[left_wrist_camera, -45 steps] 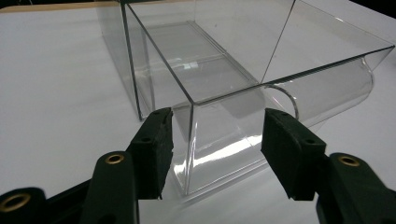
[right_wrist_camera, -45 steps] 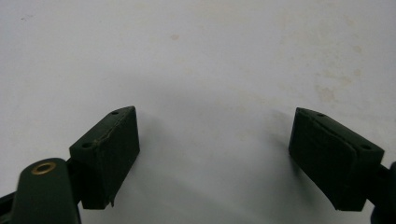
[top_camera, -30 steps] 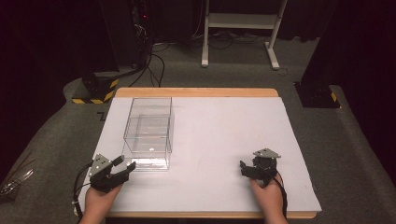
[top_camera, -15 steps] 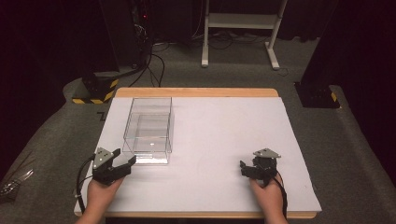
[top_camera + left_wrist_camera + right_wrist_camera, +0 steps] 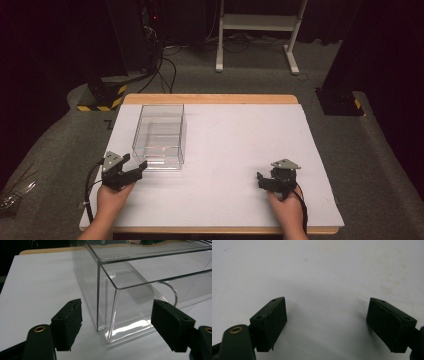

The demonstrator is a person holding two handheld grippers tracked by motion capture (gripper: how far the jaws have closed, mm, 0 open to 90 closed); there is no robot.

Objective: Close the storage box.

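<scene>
Clear plastic box (image 5: 160, 136): open-topped, empty, set upright on the left half of the white table surface (image 5: 235, 150), its long side running away from the person. Left gripper (image 5: 131, 170): held in the left hand (image 5: 112, 197) just beside the box's near end; jaws spread wide, nothing gripped; the box's near corner (image 5: 110, 315) is framed between its pads (image 5: 67, 322). Right gripper (image 5: 267, 181): held well apart at the right near edge, over bare, faintly stained surface (image 5: 317, 272); jaws wide apart, nothing held.
</scene>
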